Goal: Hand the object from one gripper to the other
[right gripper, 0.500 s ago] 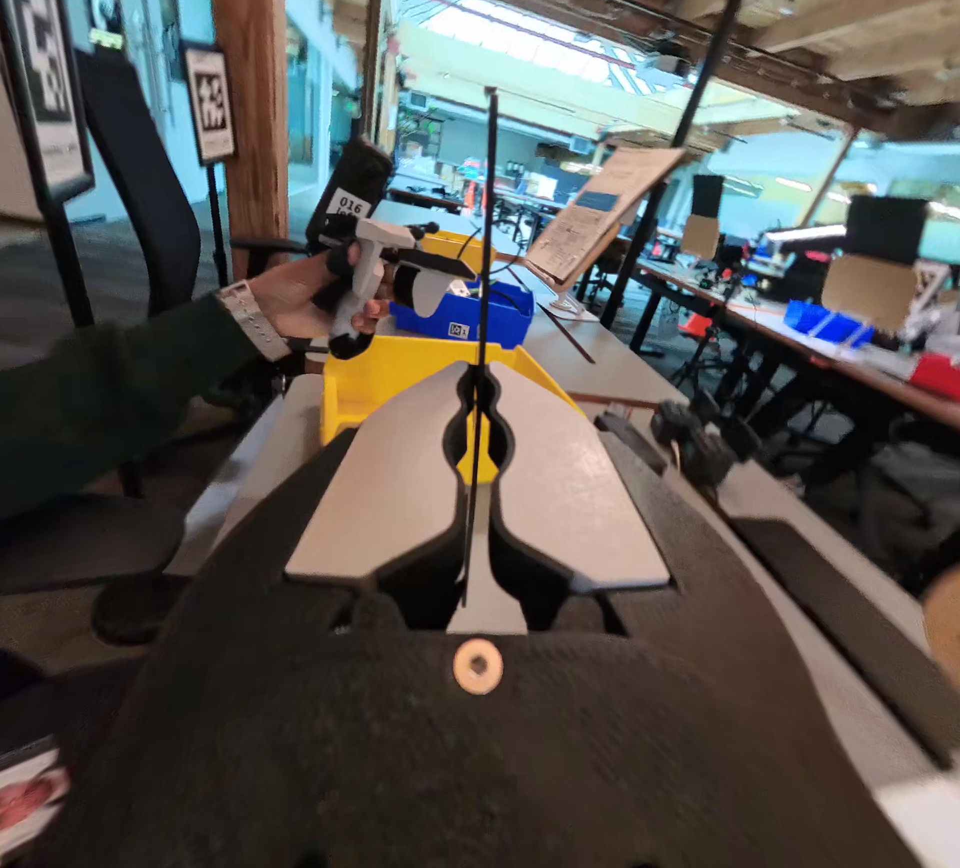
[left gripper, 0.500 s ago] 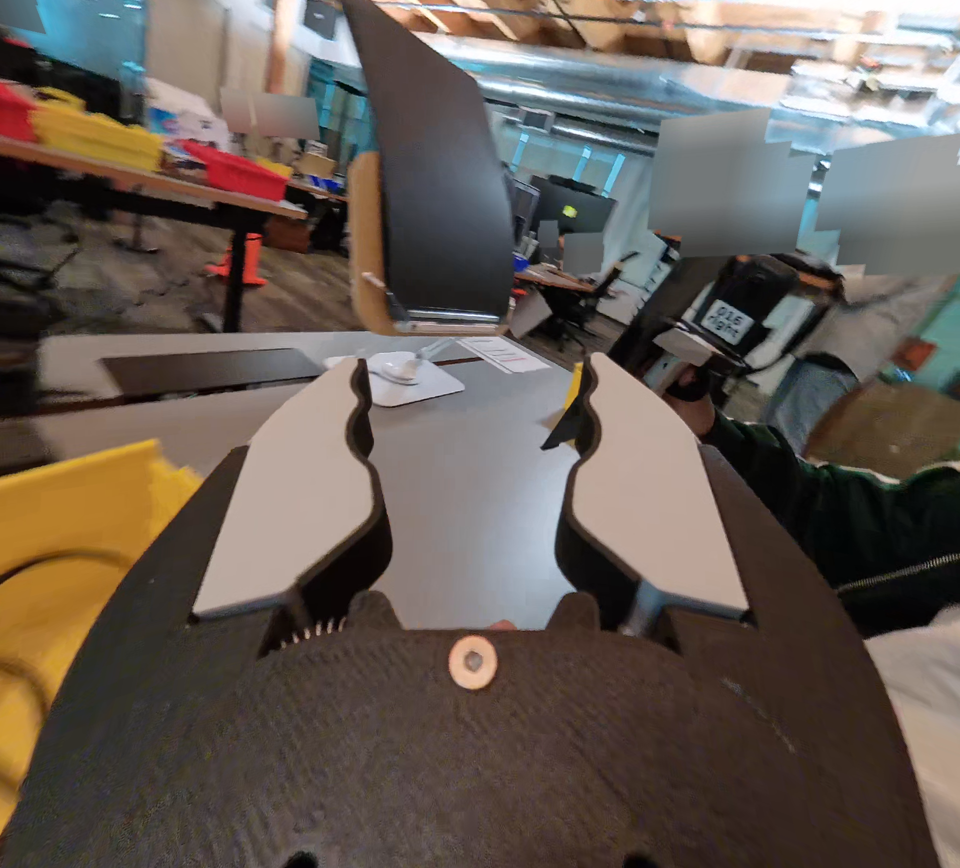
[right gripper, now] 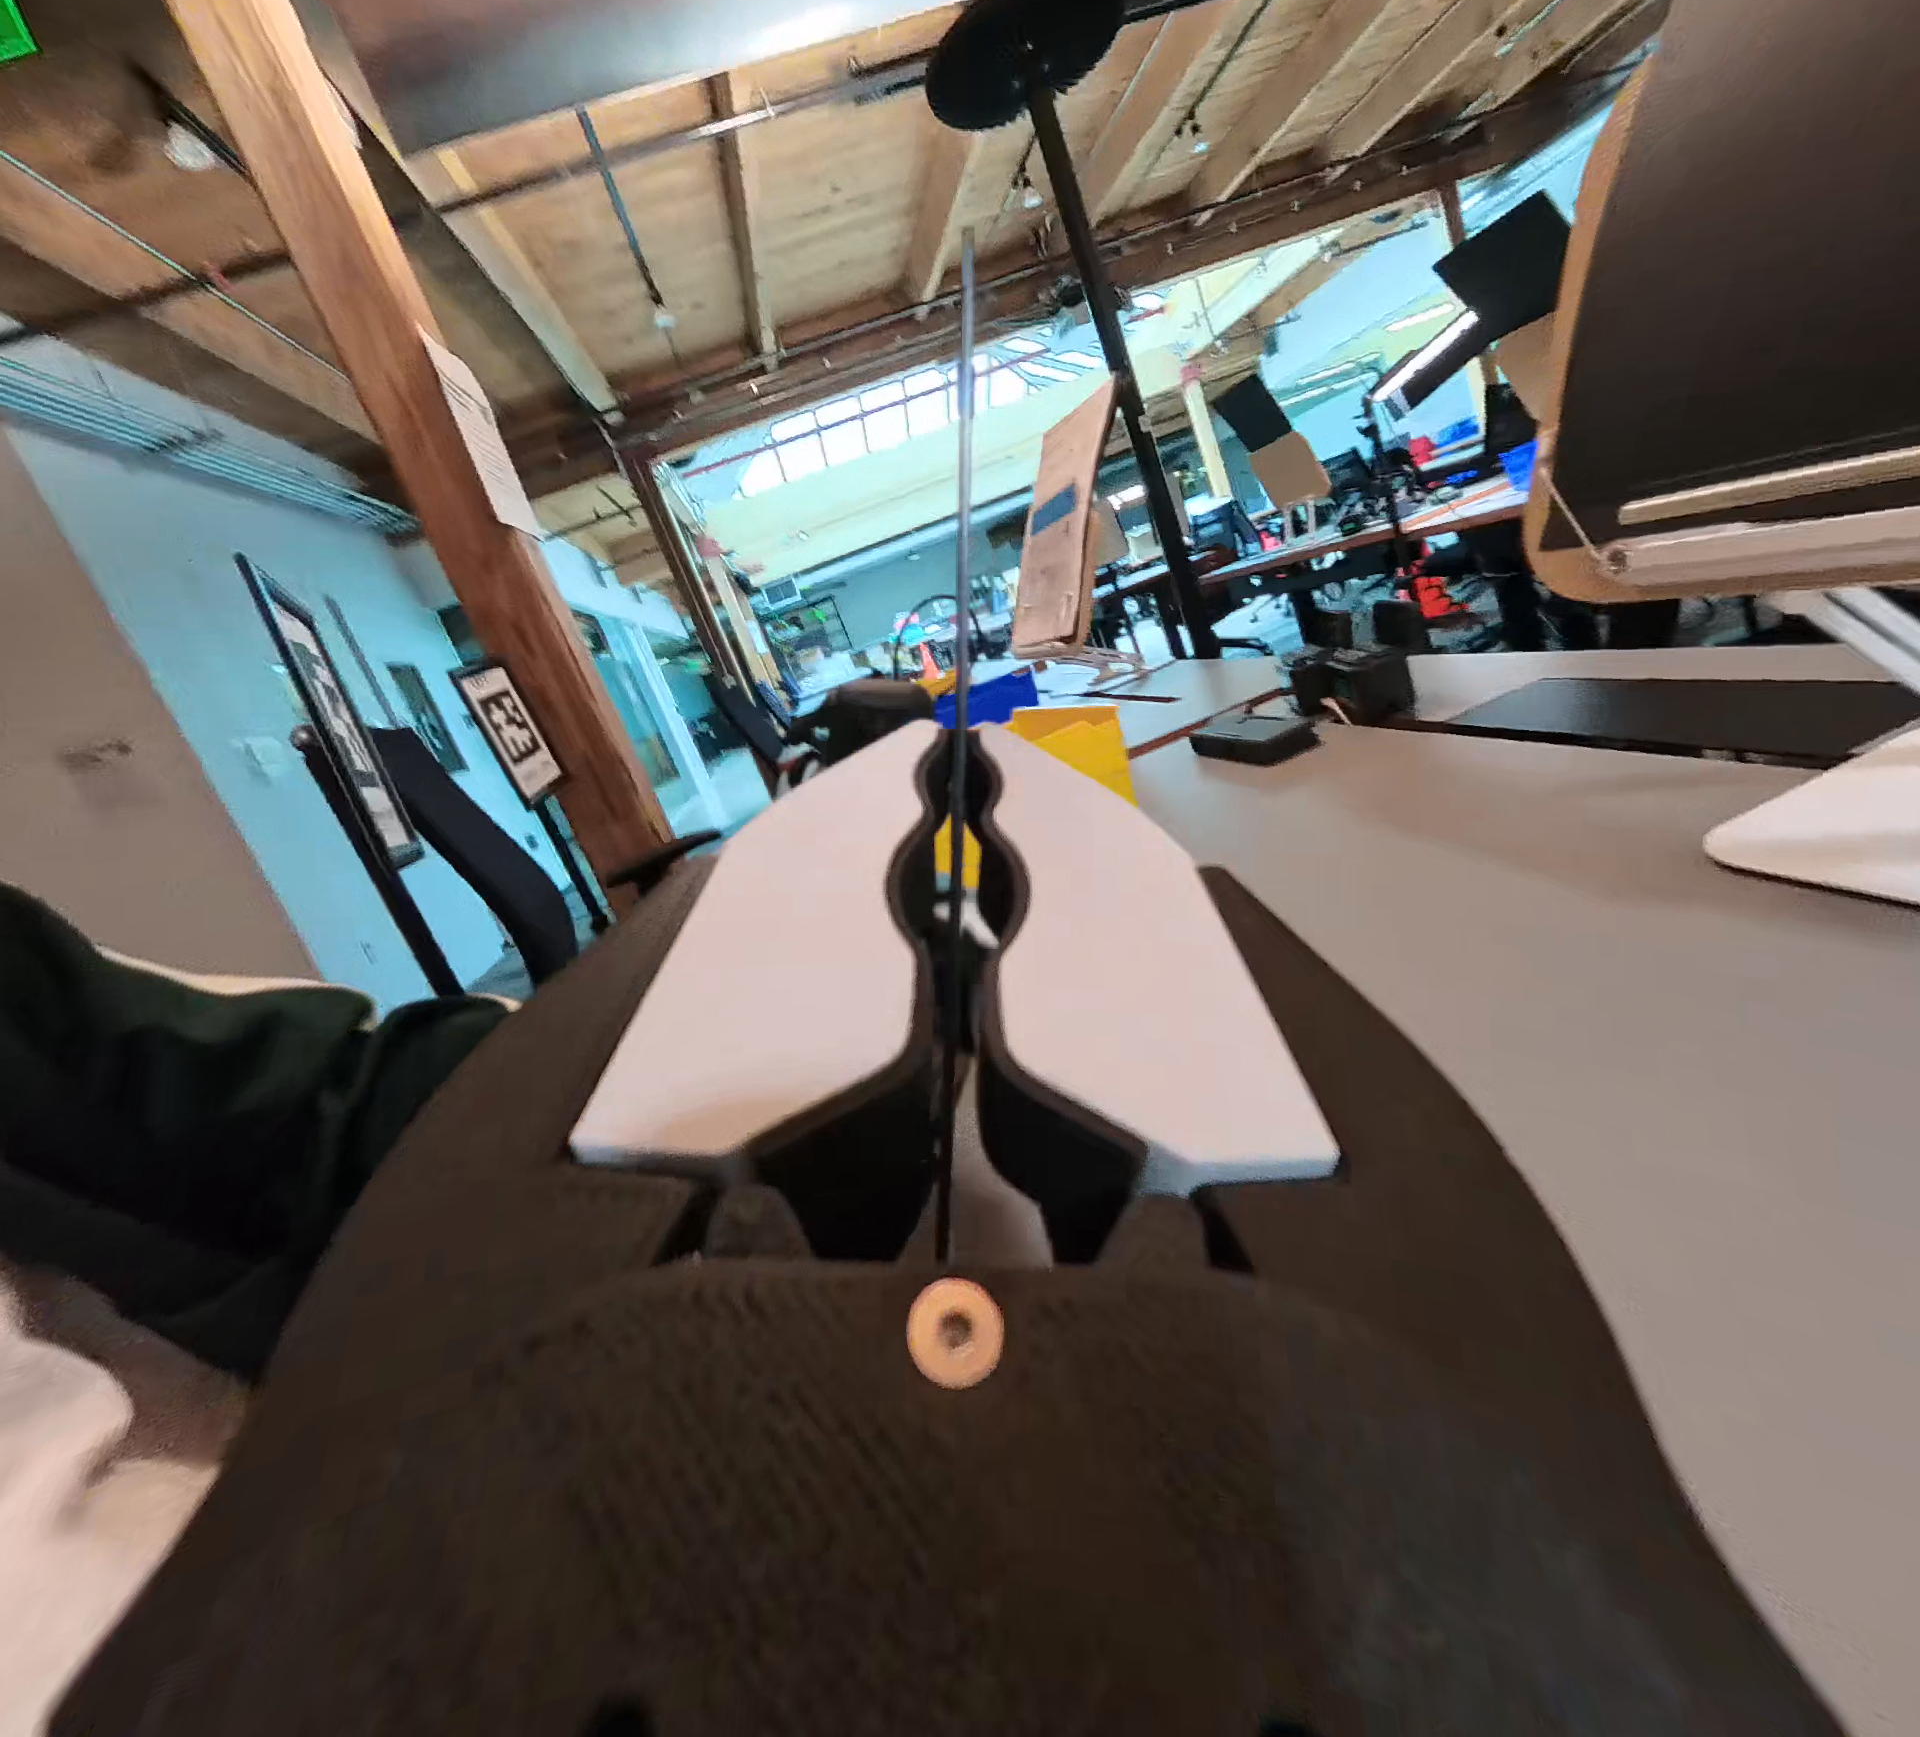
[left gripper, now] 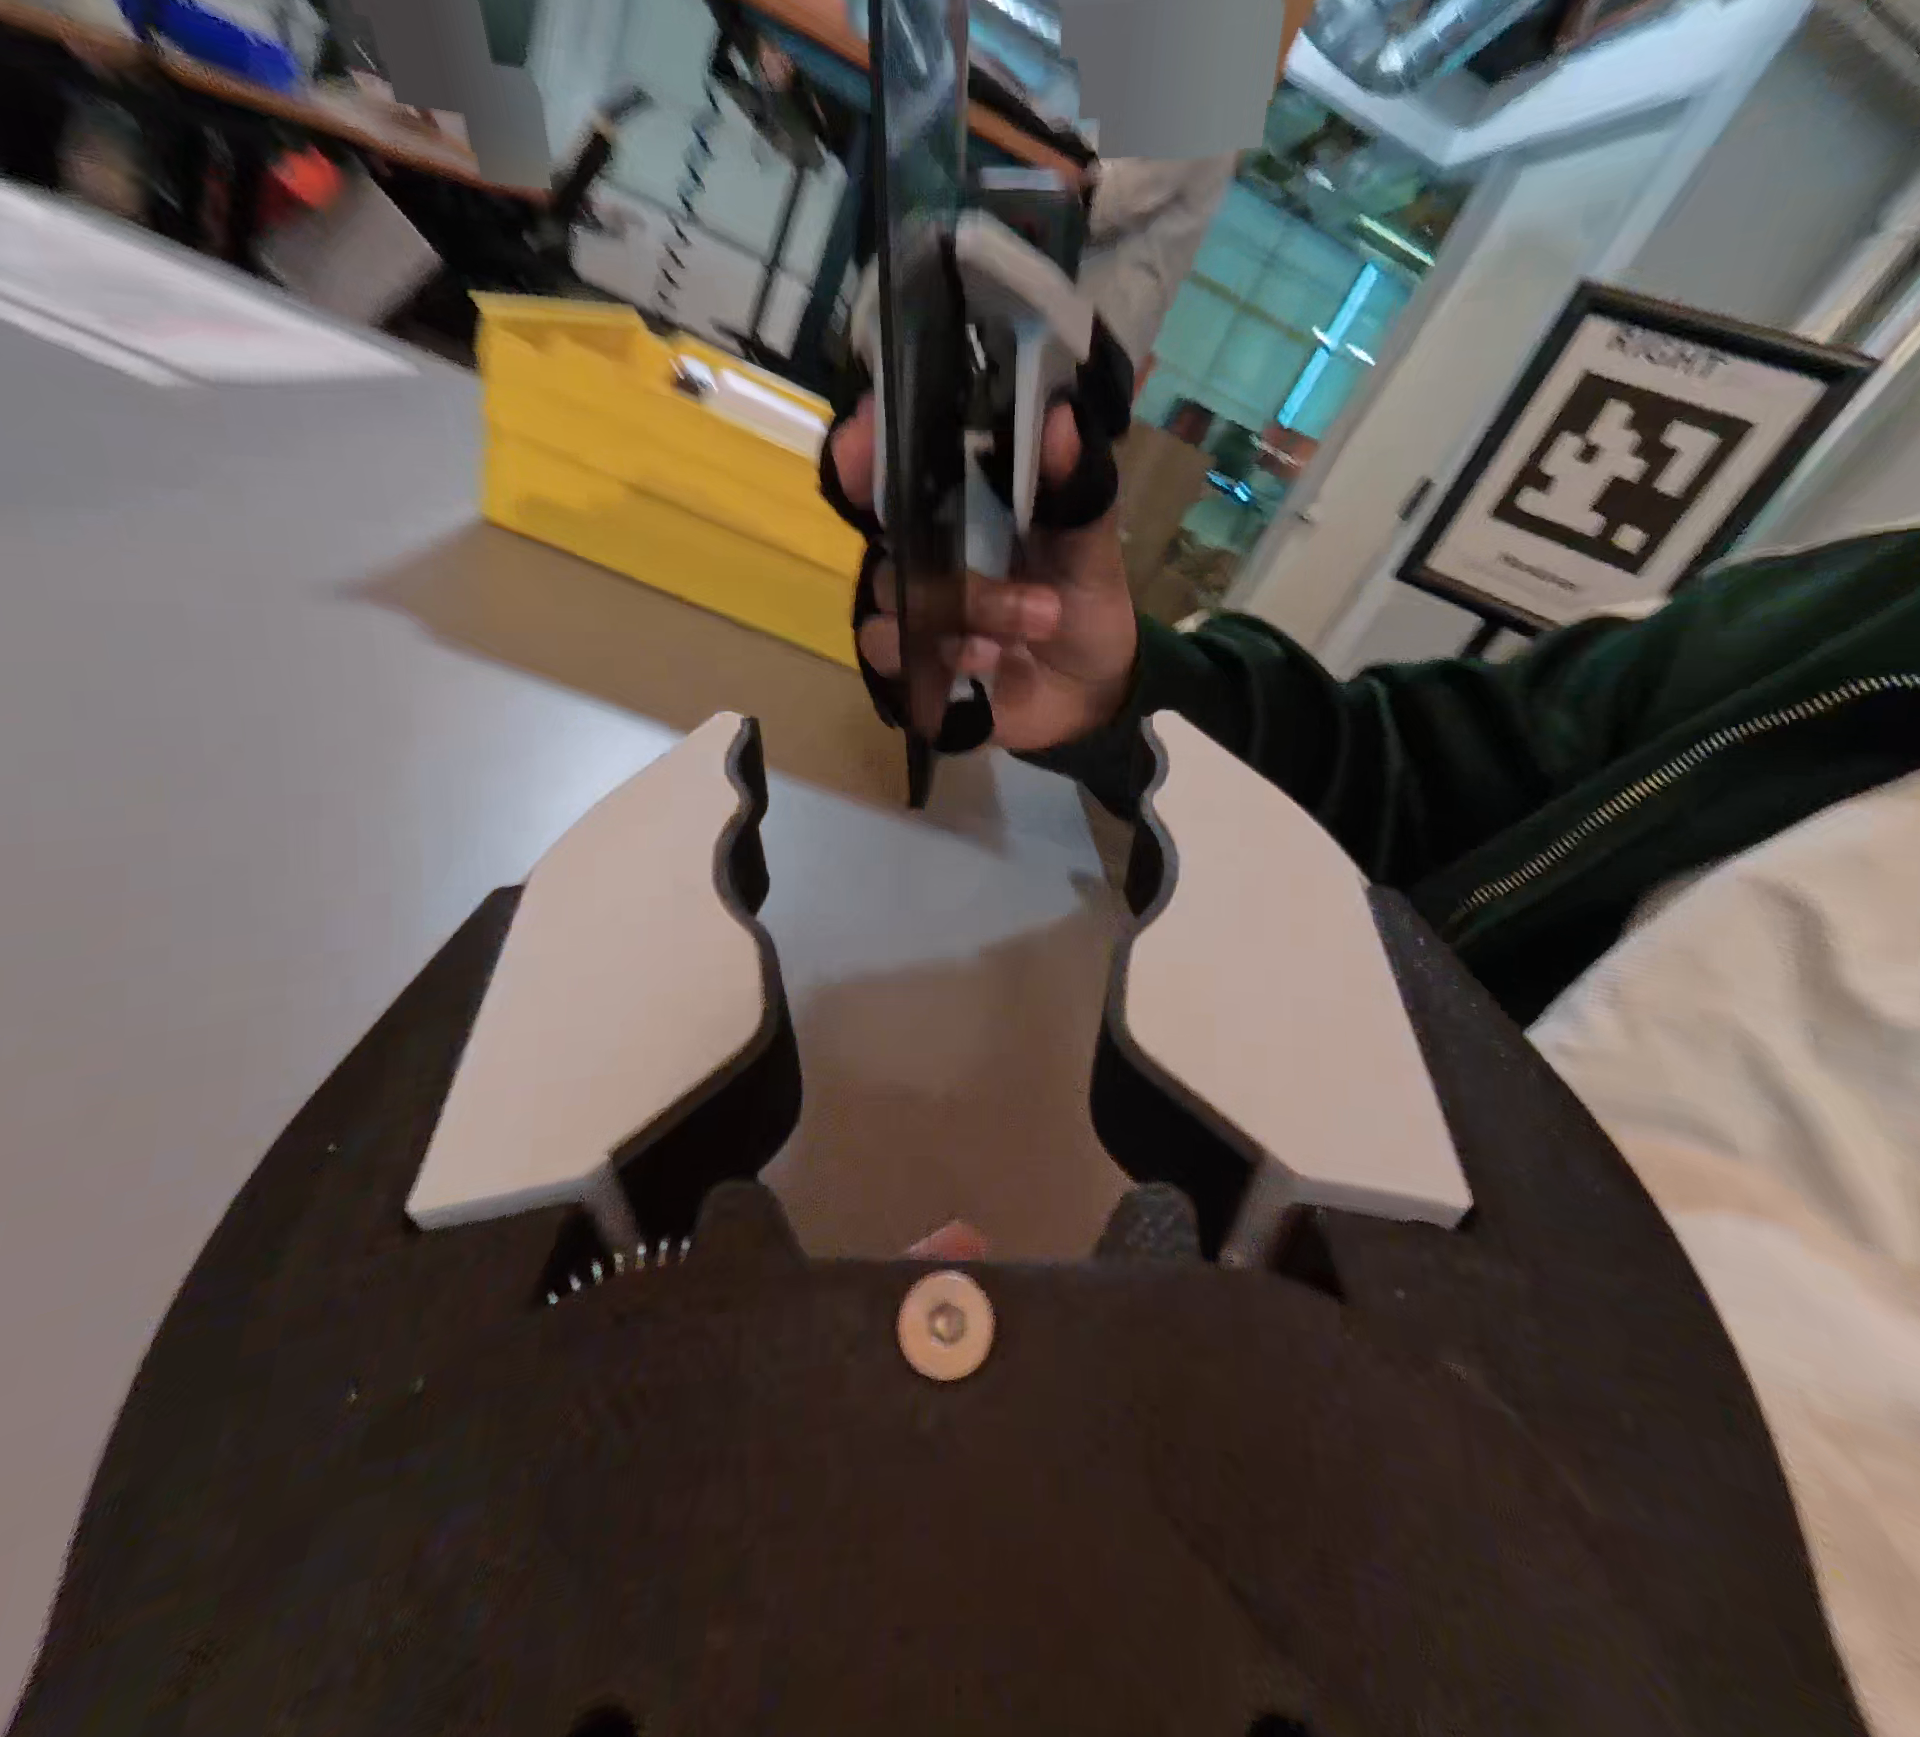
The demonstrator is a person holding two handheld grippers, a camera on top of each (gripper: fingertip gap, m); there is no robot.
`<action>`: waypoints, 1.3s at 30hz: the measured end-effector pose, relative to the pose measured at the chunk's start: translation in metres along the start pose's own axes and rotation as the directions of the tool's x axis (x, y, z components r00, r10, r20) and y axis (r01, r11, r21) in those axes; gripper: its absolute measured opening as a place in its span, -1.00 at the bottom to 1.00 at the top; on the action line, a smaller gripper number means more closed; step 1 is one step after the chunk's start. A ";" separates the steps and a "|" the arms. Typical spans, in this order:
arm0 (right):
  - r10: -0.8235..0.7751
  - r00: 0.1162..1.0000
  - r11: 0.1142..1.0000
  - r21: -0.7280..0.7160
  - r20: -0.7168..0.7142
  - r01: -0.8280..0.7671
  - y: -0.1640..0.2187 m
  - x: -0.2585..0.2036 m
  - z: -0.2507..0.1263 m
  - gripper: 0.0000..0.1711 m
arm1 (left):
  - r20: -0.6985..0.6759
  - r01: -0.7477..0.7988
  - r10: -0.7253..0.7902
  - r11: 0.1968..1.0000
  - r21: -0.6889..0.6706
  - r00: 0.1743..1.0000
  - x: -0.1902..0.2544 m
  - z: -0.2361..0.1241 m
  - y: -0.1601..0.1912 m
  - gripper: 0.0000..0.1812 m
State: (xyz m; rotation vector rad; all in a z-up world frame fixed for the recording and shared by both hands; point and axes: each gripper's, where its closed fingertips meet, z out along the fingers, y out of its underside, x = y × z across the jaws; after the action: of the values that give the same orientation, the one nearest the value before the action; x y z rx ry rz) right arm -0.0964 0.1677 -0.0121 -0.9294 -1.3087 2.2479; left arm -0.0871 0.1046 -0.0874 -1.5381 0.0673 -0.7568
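The left gripper [left gripper: 940,814] has swung round from facing the monitor to face the right gripper [right gripper: 961,752] head-on, its jaws spread wide and empty above the grey table [left gripper: 260,700]. The right gripper's jaws stay pinched on the thin black plate [left gripper: 914,440], held upright and edge-on, its lower end hanging just beyond the left fingertips and roughly in line with their gap. So the handover looks lined up but not begun: the left must advance around the plate and close.
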 end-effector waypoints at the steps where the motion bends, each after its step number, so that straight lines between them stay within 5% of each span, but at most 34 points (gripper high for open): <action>1: 0.004 1.000 1.000 0.013 0.005 -0.004 0.001 -0.002 0.001 -0.97 | -0.018 0.015 -0.016 0.999 -0.044 1.000 0.002 0.007 0.011 -0.27; 7: -0.015 0.999 0.997 0.078 0.031 0.012 0.011 -0.025 0.014 -0.98 | -0.042 -0.004 0.002 0.999 -0.037 0.999 0.006 0.026 0.021 -0.29; 10: -0.039 0.999 0.995 0.090 0.026 0.036 0.020 -0.034 0.023 -0.98 | -0.128 0.031 -0.033 0.999 -0.016 0.991 0.015 0.024 0.019 -0.58; 11: -0.060 0.998 0.995 0.087 0.021 0.058 0.023 -0.035 0.025 -0.98 | -0.164 0.037 -0.041 0.999 -0.025 0.986 0.018 0.022 0.020 -0.88; 13: -0.123 0.992 0.990 0.073 -0.012 0.123 0.026 -0.033 0.027 -0.97 | -0.166 0.041 -0.049 0.998 -0.047 0.985 0.017 0.017 0.021 -0.99; 18: -0.216 0.963 0.972 0.061 -0.164 0.228 0.016 -0.006 0.015 -0.22 | -0.073 -0.044 0.043 0.999 -0.014 0.996 0.005 -0.002 0.005 -1.00; 21: -0.297 0.926 0.953 -0.011 -0.231 0.303 0.018 0.014 0.004 -0.05 | 0.003 -0.078 0.078 0.997 0.027 0.997 -0.008 -0.017 -0.006 -1.00; 32: -0.251 0.964 0.943 -0.246 -0.088 0.223 0.079 0.016 0.015 -0.05 | 0.074 -0.171 0.173 0.985 -0.039 0.982 -0.021 -0.038 -0.011 -1.00; 39: -0.239 0.971 0.925 -0.302 0.007 0.230 0.098 0.003 0.021 -0.28 | 0.012 -0.150 0.152 0.984 -0.099 0.988 -0.011 -0.024 0.005 -1.00</action>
State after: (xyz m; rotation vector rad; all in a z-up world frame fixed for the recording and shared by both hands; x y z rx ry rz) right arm -0.1127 0.1073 -0.0911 -0.8476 -1.6851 1.8800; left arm -0.1060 0.0882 -0.0984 -1.6138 0.2073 -0.6256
